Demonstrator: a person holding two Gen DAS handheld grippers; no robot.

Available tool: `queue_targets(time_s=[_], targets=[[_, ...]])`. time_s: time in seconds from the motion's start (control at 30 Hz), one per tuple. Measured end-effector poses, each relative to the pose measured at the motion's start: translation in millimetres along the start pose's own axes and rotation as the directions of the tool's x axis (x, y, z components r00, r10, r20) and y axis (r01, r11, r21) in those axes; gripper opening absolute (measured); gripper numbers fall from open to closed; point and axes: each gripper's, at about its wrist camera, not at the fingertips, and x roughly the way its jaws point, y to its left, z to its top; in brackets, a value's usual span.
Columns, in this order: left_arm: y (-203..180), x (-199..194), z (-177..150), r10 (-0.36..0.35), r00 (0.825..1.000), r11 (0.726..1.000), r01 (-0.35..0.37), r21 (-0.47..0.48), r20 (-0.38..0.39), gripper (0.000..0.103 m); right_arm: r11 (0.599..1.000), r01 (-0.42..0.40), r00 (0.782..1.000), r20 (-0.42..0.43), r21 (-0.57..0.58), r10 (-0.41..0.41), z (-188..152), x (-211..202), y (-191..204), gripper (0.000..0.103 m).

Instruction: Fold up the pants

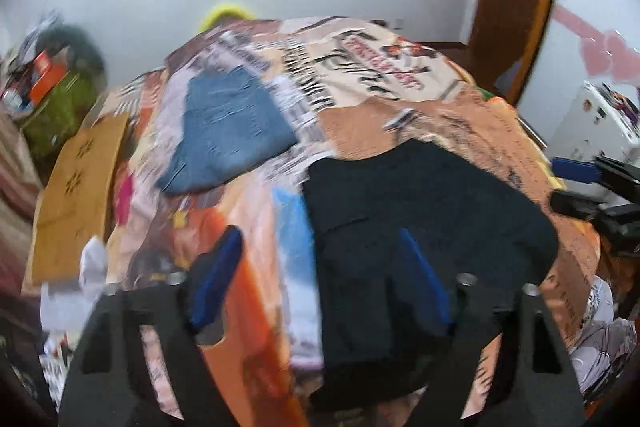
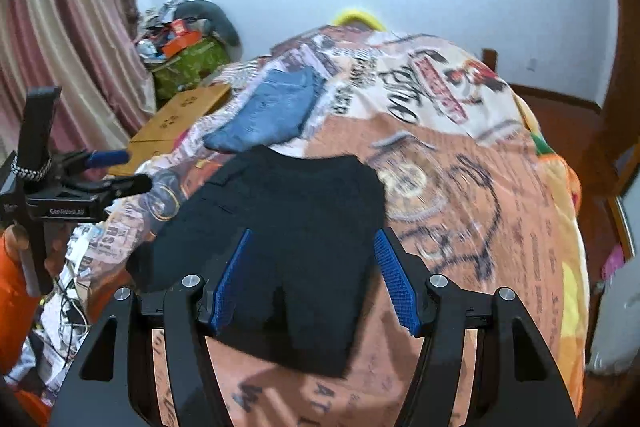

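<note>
The black pants (image 2: 276,227) lie flat and folded on the bed (image 2: 480,207), ahead of and between the right gripper's (image 2: 314,247) spread fingers. The left gripper's (image 1: 320,251) fingers are also spread wide, holding nothing. Beyond both lie folded jeans (image 2: 272,111).

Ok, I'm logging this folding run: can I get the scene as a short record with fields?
surface: bed with printed blanket
black pants: flat on the blanket, near both grippers
jeans: folded, lying beyond the black pants
left gripper: open, holds nothing
right gripper: open, over the black pants
cardboard box: beside the bed
</note>
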Motion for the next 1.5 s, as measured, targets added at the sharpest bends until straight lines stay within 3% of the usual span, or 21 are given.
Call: queue_targets(time_s=[0.07,0.13,0.23,0.33,0.43,0.5,0.73,0.77,0.83,0.93,0.97,1.13,1.3,1.43,1.5], targets=[[-9.3,6.7,5.8,-0.027,1.0,1.0,0.027,0.016,-0.006,0.056,1.0,-0.028,1.0,-0.005,-0.013,0.028,5.2,9.0,3.6,0.05],[-20.7,18.0,9.9,-0.073,0.997,0.997,0.074,0.029,-0.034,0.032,0.998,-0.048,0.998,-0.027,-0.027,0.047,9.2,21.7,7.0,0.037],[-31.7,39.1,8.8,-0.143,0.986,0.989,0.145,0.018,-0.084,0.023,0.996,-0.084,0.994,-0.073,-0.032,0.081,10.6,43.1,9.7,0.022],[-37.4,64.4,-1.4,-0.172,0.972,0.985,0.175,0.001,-0.158,0.019,0.996,-0.081,0.99,-0.119,-0.048,0.075,5.0,60.7,12.5,0.02],[-34.9,85.8,-15.8,-0.149,0.966,0.988,0.154,0.008,-0.21,0.011,0.995,-0.069,0.979,-0.197,-0.074,0.053,-8.5,82.2,11.8,0.02],[-27.5,83.9,-19.8,-0.188,0.96,0.982,0.187,-0.023,-0.206,0.011,0.994,-0.063,0.973,-0.226,-0.094,0.04,-17.5,86.3,9.6,0.02],[-8.2,58.3,-36.7,-0.2,0.963,0.98,0.194,-0.051,-0.183,0.011,0.995,-0.005,0.981,-0.194,-0.099,-0.014,-35.1,48.2,-6.8,0.016],[-6.4,53.8,-39.2,-0.178,0.968,0.984,0.173,-0.044,-0.179,0.012,0.997,-0.005,0.982,-0.19,-0.08,-0.01,-37.8,42.2,-11.7,0.016],[-1.9,44.6,-41.6,-0.116,0.978,0.993,0.11,-0.045,-0.173,0.022,0.999,-0.005,0.983,-0.181,-0.042,-0.003,-41.5,31.7,-19.1,0.016],[9.0,23.8,-43.3,-0.007,0.99,0.999,0.0,-0.045,-0.142,0.022,0.999,0.032,0.985,-0.167,-0.011,-0.033,-42.4,17.5,-25.9,0.02],[15.0,17.5,-43.7,-0.001,0.991,0.998,-0.008,-0.063,-0.132,0.022,1.0,0.03,0.986,-0.164,0.002,-0.029,-41.7,15.8,-26.3,0.02],[28.0,-5.7,-46.9,-0.078,0.99,0.988,0.062,-0.14,-0.118,0.023,1.0,0.012,0.991,-0.133,0.024,-0.008,-35.3,-0.3,-14.3,0.02],[2.1,-5.2,-56.0,-0.13,0.983,0.987,0.116,-0.111,-0.128,0.028,0.999,-0.038,0.992,-0.12,-0.034,0.033,-31.9,3.0,13.0,0.025],[-5.7,7.5,-72.5,-0.097,0.982,0.991,0.081,-0.102,-0.163,0.031,0.998,-0.044,0.984,-0.174,-0.051,0.035,-41.5,22.1,20.4,0.027],[0.4,10.7,-81.1,-0.072,0.983,0.992,0.052,-0.118,-0.172,0.044,0.998,-0.038,0.983,-0.18,-0.054,0.028,-47.0,28.3,21.1,0.027]])
